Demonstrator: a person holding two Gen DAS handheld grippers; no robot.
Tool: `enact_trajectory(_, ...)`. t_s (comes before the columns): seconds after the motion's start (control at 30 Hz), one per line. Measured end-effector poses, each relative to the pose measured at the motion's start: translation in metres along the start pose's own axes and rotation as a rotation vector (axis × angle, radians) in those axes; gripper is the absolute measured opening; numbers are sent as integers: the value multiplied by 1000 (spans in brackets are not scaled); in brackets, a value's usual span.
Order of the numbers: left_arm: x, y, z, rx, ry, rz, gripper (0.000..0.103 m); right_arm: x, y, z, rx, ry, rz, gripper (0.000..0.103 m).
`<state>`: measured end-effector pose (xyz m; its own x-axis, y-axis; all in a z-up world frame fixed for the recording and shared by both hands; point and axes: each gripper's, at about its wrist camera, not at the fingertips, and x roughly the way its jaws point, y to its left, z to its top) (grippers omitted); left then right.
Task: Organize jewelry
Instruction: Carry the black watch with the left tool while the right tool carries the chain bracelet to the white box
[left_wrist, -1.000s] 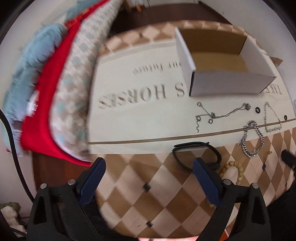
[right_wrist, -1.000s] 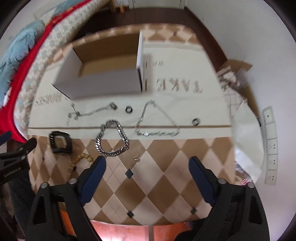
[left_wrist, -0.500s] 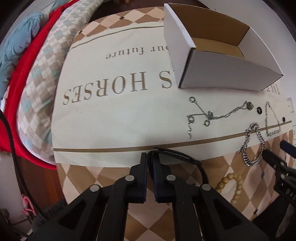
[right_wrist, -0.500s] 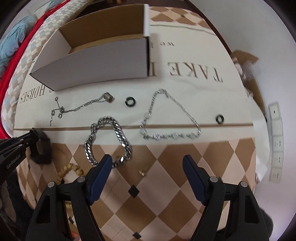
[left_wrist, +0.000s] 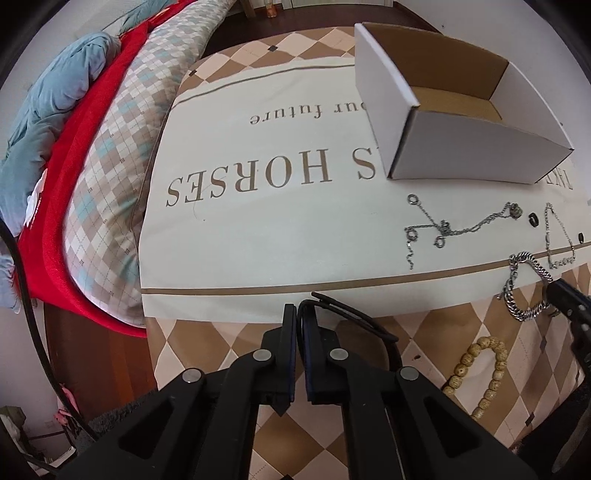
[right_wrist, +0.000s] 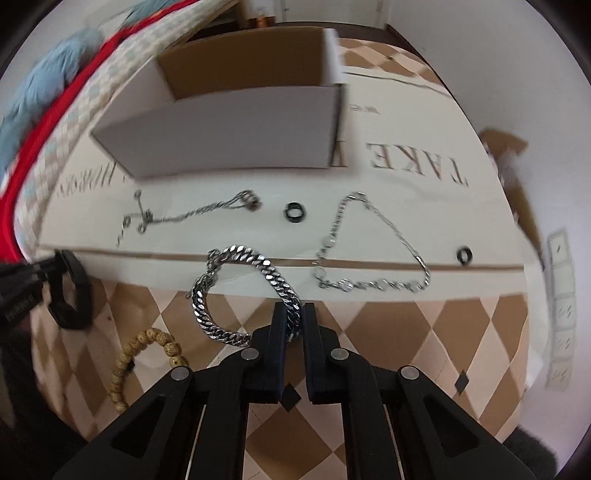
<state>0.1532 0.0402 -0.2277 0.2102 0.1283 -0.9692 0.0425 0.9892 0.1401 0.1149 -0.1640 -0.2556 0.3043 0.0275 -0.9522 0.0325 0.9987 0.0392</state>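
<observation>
My left gripper (left_wrist: 300, 314) is shut on the black band bracelet (left_wrist: 354, 319), which also shows at the left of the right wrist view (right_wrist: 70, 295). My right gripper (right_wrist: 294, 314) is shut on the thick silver curb chain (right_wrist: 236, 288), which lies on the cloth and also shows in the left wrist view (left_wrist: 524, 288). The open white cardboard box (left_wrist: 461, 147) stands behind them, and it shows in the right wrist view (right_wrist: 236, 136).
On the cloth lie a thin silver chain (right_wrist: 184, 216), a fine link necklace (right_wrist: 373, 258), two black rings (right_wrist: 294, 212) (right_wrist: 464, 254) and a wooden bead bracelet (right_wrist: 147, 354). Pillows and a red blanket (left_wrist: 55, 192) lie along the left edge.
Both grippers have moved forward and down. The left closed on the black band about half a second ago. The right has just closed on the thick silver chain.
</observation>
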Motion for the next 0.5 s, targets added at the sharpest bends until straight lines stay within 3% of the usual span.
enact_trajectory(0.2,-16,-3,6,-7,-53,7,1,-39,-17,6,57,-89,50,8)
enact_trajectory(0.5,-43,-19,2,-36,-103,-41,1,-71,3,24,59,-146,52,8)
